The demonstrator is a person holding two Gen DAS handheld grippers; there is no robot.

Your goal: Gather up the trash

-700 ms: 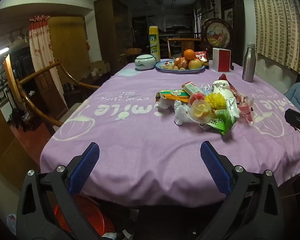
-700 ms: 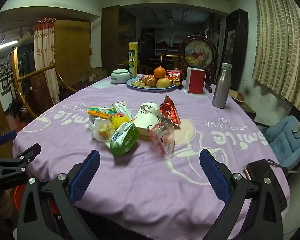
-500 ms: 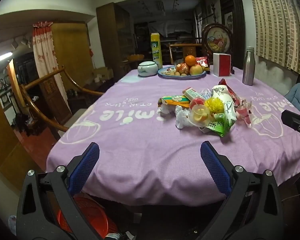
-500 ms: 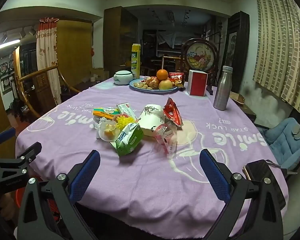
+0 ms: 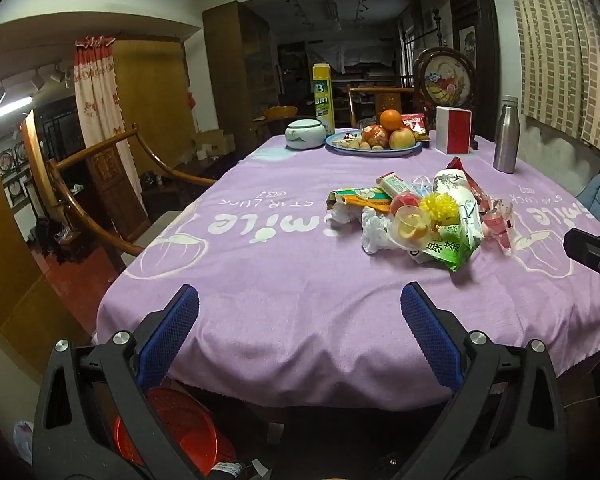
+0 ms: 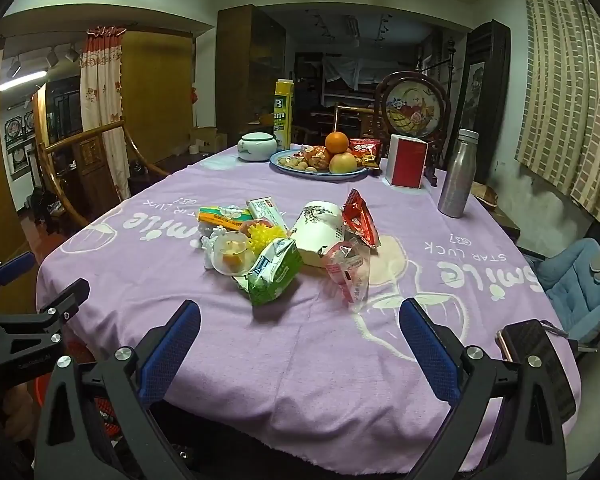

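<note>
Near the middle of the worktop [image 6: 300, 360] lies the trash pile [image 6: 284, 240], well short of the fruit plate [image 6: 320, 170] at the far edge; left claw [image 5: 300, 332] and right claw [image 6: 300, 336] hang released before the near edge, grasping nothing

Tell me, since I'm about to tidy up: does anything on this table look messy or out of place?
Yes. A heap of trash sits mid-table on the purple cloth: a green carton lying tipped over, crumpled tissue, torn wrappers. The fruit plate and steel bottle beyond stand tidy.
</note>
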